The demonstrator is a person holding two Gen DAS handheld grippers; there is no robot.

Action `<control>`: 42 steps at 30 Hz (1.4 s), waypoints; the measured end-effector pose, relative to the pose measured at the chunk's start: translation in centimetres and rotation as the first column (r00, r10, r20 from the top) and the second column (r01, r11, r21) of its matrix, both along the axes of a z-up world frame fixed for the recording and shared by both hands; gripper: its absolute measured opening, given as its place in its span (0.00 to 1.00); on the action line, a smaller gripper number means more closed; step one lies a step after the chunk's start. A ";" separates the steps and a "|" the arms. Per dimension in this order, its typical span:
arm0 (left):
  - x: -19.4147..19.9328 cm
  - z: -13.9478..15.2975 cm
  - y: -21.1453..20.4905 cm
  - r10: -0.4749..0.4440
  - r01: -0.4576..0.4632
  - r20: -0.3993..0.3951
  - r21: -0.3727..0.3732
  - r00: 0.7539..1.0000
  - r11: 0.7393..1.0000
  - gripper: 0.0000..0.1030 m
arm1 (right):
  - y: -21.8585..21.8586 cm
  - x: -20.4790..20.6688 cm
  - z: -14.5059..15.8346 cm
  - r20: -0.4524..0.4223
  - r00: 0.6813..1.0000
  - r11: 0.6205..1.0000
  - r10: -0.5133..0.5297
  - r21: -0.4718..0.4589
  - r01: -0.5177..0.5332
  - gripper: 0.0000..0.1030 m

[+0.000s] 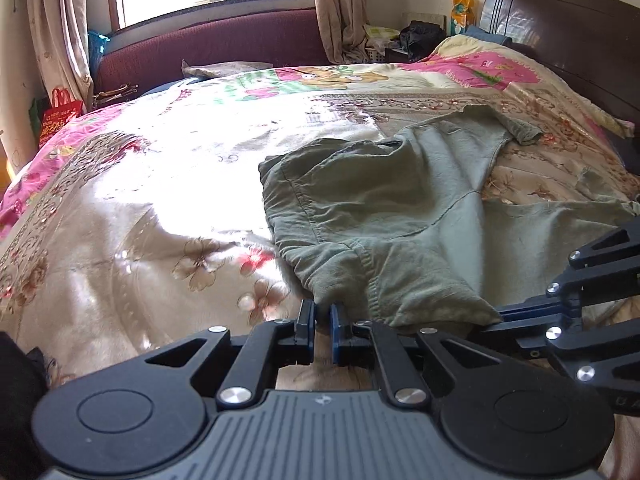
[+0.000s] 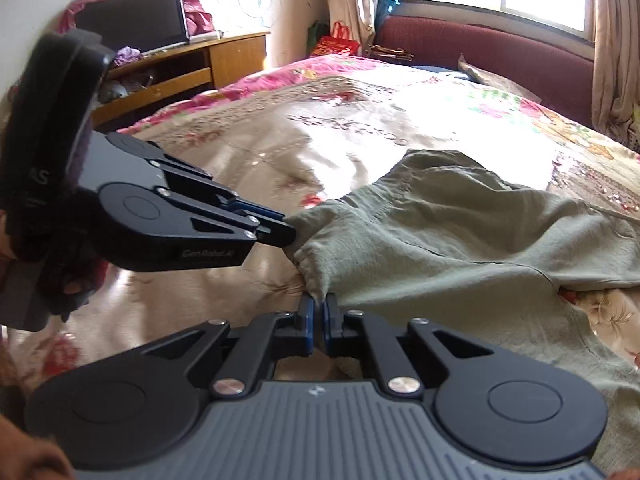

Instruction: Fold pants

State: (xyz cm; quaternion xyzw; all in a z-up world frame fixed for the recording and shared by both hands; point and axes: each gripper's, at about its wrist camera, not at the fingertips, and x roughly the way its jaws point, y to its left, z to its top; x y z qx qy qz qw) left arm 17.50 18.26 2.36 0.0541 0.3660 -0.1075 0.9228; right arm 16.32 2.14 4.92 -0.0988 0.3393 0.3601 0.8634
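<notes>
Olive-green pants point(image 1: 400, 208) lie crumpled on the flowered quilt point(image 1: 160, 200), with one leg running toward the headboard. My left gripper point(image 1: 323, 320) is shut on the near hem, a bunch of cloth pinched between its blue pads. Just to its right, my right gripper point(image 1: 504, 316) clamps the same edge. In the right wrist view the pants point(image 2: 460, 232) spread off to the right. There my right gripper point(image 2: 320, 312) is shut on a pulled-up corner of cloth. My left gripper point(image 2: 286, 232) reaches in from the left and bites the edge beside it. Both held corners are lifted slightly off the quilt point(image 2: 320, 140).
A dark wooden headboard point(image 1: 560, 40) stands at the far right of the bed. A maroon bench point(image 1: 224, 44) runs under the window along the far side. A red bag point(image 1: 60, 116) sits by the curtain. A wooden cabinet with a screen point(image 2: 180, 68) stands beyond the bed.
</notes>
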 end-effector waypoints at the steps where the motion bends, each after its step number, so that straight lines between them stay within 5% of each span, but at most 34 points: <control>1: -0.9 -0.1 0.3 -0.003 0.003 -0.010 0.000 1.000 1.000 0.24 | -0.1 -0.8 0.1 -0.027 0.999 1.000 0.017 0.024 -0.016 0.05; 6: -3.5 -2.3 1.2 -0.001 0.001 -0.056 -0.006 0.998 1.000 0.60 | -0.2 -2.8 -2.7 -0.132 0.991 1.000 0.013 -0.023 -0.016 0.05; 15: -3.0 -3.2 -0.9 -0.044 0.046 0.034 -0.058 0.998 0.997 0.78 | 1.1 -4.1 -2.6 -0.027 0.998 0.988 0.055 -0.140 -0.058 0.18; 16: -2.6 -3.4 -1.2 -0.041 0.042 0.026 -0.035 0.999 0.999 0.78 | 1.4 -3.9 -2.8 -0.026 0.998 0.987 0.052 -0.154 -0.055 0.21; 17: -2.4 -3.6 -1.4 -0.043 0.043 0.012 -0.025 0.999 0.999 0.66 | 1.7 -3.7 -3.1 -0.025 0.999 0.983 0.044 -0.175 -0.047 0.22; 18: -2.3 -3.8 -1.5 -0.057 0.057 -0.014 -0.036 0.998 0.998 0.43 | 1.9 -3.5 -3.5 -0.018 0.999 0.980 0.029 -0.196 -0.032 0.22; 19: -2.3 -3.9 -1.4 -0.072 0.070 -0.042 -0.055 0.997 0.996 0.33 | 2.0 -3.4 -3.7 -0.012 1.000 0.978 0.021 -0.206 -0.023 0.22; 23: -3.3 -3.8 -1.0 -0.063 0.061 -0.045 -0.049 0.997 0.997 0.28 | 2.1 -3.6 -4.1 0.008 1.000 0.973 0.010 -0.232 -0.008 0.18; 28: -4.9 -1.8 1.4 -0.030 0.029 -0.018 -0.083 0.999 0.996 0.23 | 2.0 -4.2 -2.8 -0.045 0.999 0.988 -0.004 -0.157 -0.003 0.07; 33: -7.2 -0.5 3.8 0.029 -0.029 -0.003 0.013 1.000 1.000 0.23 | 3.3 -7.1 -1.4 -0.083 0.994 0.994 0.069 -0.079 -0.075 0.07; 38: -7.9 -2.9 3.6 0.074 -0.061 -0.086 0.143 0.994 0.988 0.23 | 6.5 -8.2 -4.3 -0.148 0.985 0.985 0.083 -0.135 -0.104 0.14; 42: -9.1 -1.9 2.5 0.063 -0.052 -0.069 0.147 0.996 0.988 0.23 | 3.9 -9.1 -2.3 -0.135 0.989 0.997 0.053 -0.041 -0.059 0.22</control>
